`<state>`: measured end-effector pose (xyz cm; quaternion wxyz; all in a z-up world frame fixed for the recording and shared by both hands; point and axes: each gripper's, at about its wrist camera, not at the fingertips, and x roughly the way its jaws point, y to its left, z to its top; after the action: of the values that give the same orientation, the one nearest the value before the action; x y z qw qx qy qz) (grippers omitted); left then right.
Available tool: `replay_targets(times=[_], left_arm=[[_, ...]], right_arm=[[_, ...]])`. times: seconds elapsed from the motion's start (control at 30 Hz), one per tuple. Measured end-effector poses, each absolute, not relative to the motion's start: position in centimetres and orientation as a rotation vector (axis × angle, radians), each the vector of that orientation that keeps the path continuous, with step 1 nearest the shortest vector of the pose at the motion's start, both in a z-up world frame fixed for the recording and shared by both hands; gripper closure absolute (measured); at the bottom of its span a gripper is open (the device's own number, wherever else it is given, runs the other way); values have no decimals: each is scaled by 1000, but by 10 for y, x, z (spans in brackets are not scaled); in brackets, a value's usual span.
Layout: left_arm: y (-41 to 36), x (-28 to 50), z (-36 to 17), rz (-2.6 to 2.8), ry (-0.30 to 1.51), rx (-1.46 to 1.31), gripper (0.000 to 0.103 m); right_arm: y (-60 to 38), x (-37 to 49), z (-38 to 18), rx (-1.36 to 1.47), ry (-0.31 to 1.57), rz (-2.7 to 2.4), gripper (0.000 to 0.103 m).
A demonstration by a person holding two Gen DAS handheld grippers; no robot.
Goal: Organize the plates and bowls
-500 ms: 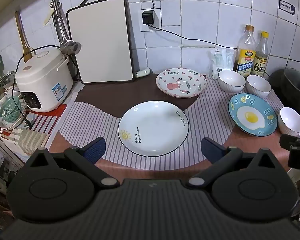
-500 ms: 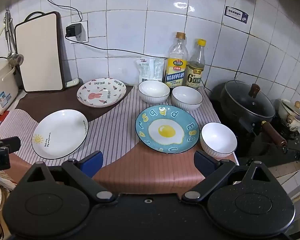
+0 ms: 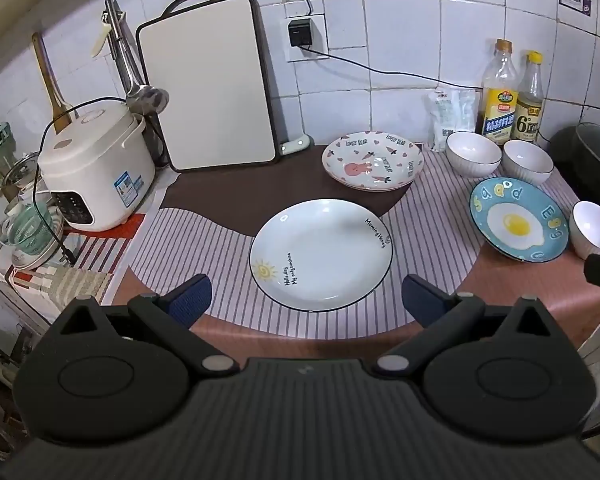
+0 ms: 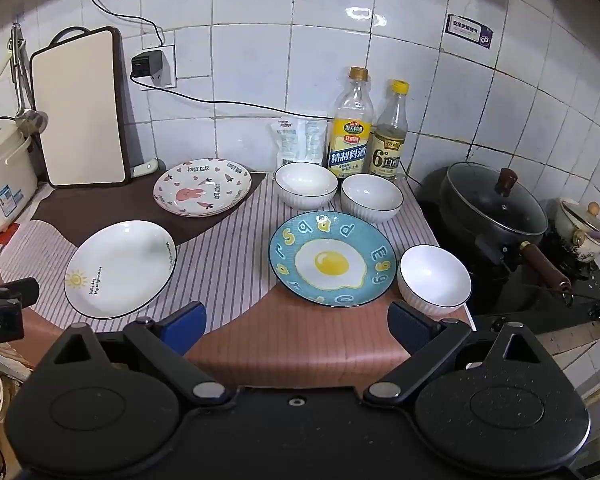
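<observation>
A white plate with a small sun [image 3: 320, 254] [image 4: 120, 268] lies on the striped mat, just ahead of my left gripper [image 3: 306, 300], which is open and empty above the counter's front edge. Behind it sits a pink rabbit plate [image 3: 374, 166] [image 4: 202, 186]. A blue fried-egg plate [image 4: 332, 258] [image 3: 518, 224] lies ahead of my right gripper [image 4: 296, 326], also open and empty. Two white bowls [image 4: 306, 184] [image 4: 372, 196] stand behind the blue plate, and a third bowl [image 4: 434, 280] [image 3: 594, 230] sits to its right.
A rice cooker [image 3: 96, 168] and a cutting board [image 3: 208, 96] stand at the back left. Two bottles [image 4: 350, 128] [image 4: 390, 136] and a packet [image 4: 298, 138] line the tiled wall. A lidded black pan [image 4: 496, 204] sits on the stove at right.
</observation>
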<state>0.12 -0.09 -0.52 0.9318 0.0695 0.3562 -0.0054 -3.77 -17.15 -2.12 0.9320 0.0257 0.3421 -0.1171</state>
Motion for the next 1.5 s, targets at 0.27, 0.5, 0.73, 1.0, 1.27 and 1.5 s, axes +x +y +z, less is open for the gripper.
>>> replay_targets(times=[0.27,0.5,0.73,1.0,1.27,1.5], left_arm=[[-4,-6,-6,-33,698,145,0],[-4,-8,-7,-19,688,133,0],[-4,-8,-8,-11,687,128,0],[-4,-9,-8,-23,687,127,0],[-7,-10,-9,-24,690,130,0],[-8,-10,-10,-23,692,128,0]], right_arm=[[-173,-38,-21,53,703,-240,4],[-176,-40,-22,50,700,-242,4],[-175,-40,-23,44,701,-241,4],[-174,-39,-25,37,703,-244,4],[-174,-39,-26,33,704,-251,4],[-174,-40,-26,31,704,-252,4]])
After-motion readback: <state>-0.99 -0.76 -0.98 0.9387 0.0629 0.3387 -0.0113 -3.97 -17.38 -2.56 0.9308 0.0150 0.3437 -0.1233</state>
